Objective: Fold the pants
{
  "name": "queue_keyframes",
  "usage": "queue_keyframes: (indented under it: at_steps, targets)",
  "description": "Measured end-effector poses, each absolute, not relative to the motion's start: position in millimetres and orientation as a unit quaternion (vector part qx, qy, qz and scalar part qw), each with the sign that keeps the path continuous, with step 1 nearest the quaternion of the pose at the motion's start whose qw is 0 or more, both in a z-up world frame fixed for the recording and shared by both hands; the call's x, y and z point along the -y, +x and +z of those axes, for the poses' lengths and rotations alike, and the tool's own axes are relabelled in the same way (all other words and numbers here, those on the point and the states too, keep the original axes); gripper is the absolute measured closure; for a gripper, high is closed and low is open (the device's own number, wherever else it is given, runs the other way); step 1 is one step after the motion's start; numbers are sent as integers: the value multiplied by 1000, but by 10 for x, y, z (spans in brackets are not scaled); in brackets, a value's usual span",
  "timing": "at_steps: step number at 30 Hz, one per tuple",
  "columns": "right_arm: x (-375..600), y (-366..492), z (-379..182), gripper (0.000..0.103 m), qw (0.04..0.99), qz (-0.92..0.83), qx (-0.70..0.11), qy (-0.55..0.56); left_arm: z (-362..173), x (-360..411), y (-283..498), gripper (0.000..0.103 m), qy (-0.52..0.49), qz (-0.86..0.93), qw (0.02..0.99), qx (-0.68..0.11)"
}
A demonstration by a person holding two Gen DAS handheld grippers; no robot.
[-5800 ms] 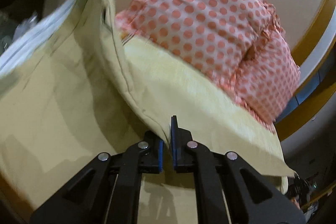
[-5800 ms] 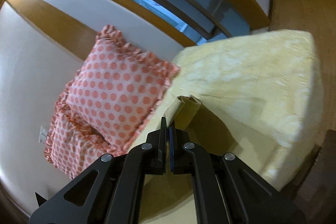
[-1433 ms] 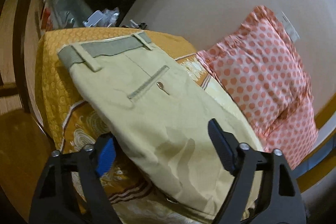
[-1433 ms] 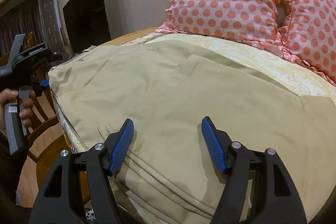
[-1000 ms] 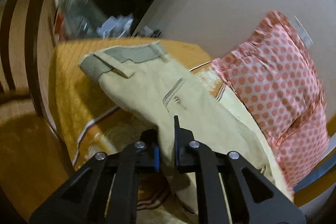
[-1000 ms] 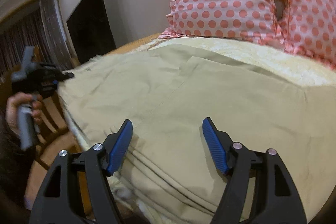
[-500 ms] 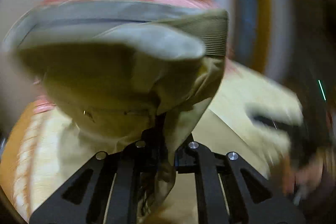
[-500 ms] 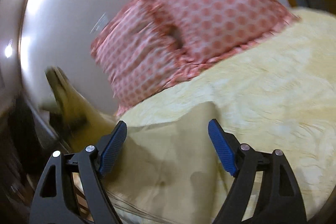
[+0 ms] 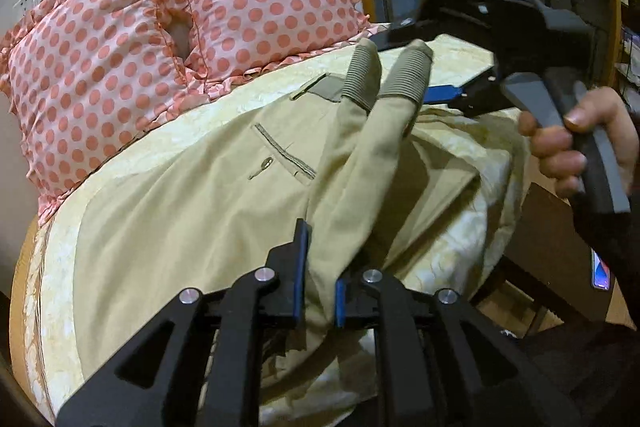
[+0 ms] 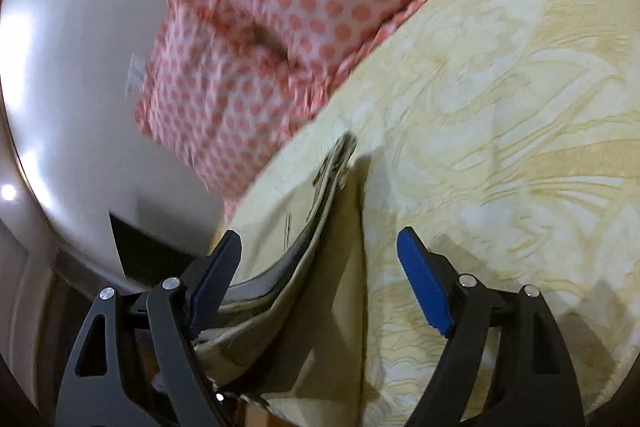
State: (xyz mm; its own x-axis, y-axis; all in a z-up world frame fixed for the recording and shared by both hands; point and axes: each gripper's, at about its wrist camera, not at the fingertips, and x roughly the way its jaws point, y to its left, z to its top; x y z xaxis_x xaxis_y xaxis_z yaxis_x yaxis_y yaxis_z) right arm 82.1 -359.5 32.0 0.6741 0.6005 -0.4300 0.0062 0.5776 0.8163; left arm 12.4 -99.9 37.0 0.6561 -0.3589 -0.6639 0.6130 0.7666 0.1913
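Observation:
Beige pants (image 9: 192, 219) lie on the bed, back pocket up. My left gripper (image 9: 318, 287) is shut on a bunched fold of the pants and holds the ribbed waistband ends (image 9: 384, 83) raised. My right gripper (image 10: 320, 287) is open, its blue pads apart around the waistband edge of the pants (image 10: 312, 267). The right gripper also shows in the left wrist view (image 9: 472, 39), held by a hand at the pants' far end.
Two pink polka-dot pillows (image 9: 168, 23) lean on the wall at the head of the bed. The yellow patterned bedspread (image 10: 500, 131) covers the mattress. A dark wooden chair (image 9: 556, 267) stands beside the bed on the right.
My left gripper shut on the pants' waistband side and swung it across the bed toward the right gripper. The right gripper stayed open and turned toward the pillows.

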Motion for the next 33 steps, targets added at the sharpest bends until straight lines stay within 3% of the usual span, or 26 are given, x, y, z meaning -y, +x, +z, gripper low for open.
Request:
queue_keyframes:
  at_steps: [1, 2, 3, 5, 10, 14, 15, 17, 22, 23, 24, 26, 33]
  targets:
    - [3512, 873, 335, 21, 813, 190, -374, 404, 389, 962, 56, 89, 198, -279, 884, -317]
    - [3463, 898, 342, 22, 815, 194, -385, 388, 409, 913, 35, 79, 186, -288, 881, -326]
    - [3405, 916, 352, 22, 816, 197, -395, 373, 462, 844, 6, 58, 166, -303, 878, -333]
    - [3273, 946, 346, 22, 818, 205, -418, 337, 608, 655, -40, 27, 119, -316, 881, -331]
    - [3146, 955, 323, 28, 828, 200, -439, 286, 979, -185, 244, 22, 21, -210, 929, -304]
    - [3059, 1141, 289, 38, 843, 207, -431, 246, 710, -855, 966, 29, -81, -143, 908, -384]
    - [3033, 1176, 287, 43, 847, 208, -431, 234, 632, -927, 1089, 36, -98, -147, 898, -403]
    - [3003, 1194, 305, 53, 847, 217, -434, 216, 436, -1030, 1373, 37, -134, -163, 868, -450]
    - [2954, 1284, 291, 57, 848, 234, -438, 187, 298, -944, 1669, 37, -140, -204, 847, -470]
    - [2967, 1289, 280, 70, 844, 242, -439, 189, 279, -936, 1694, 47, -144, -208, 846, -470]
    - [2993, 1288, 270, 81, 837, 257, -440, 200, 248, -930, 1722, 71, -146, -208, 845, -471]
    - [3063, 1303, 281, 89, 825, 278, -434, 232, 237, -951, 1778, 92, -153, -216, 838, -477]
    - [3055, 1922, 538, 92, 830, 296, -410, 237, 511, -753, 2111, 96, -99, -221, 856, -457]
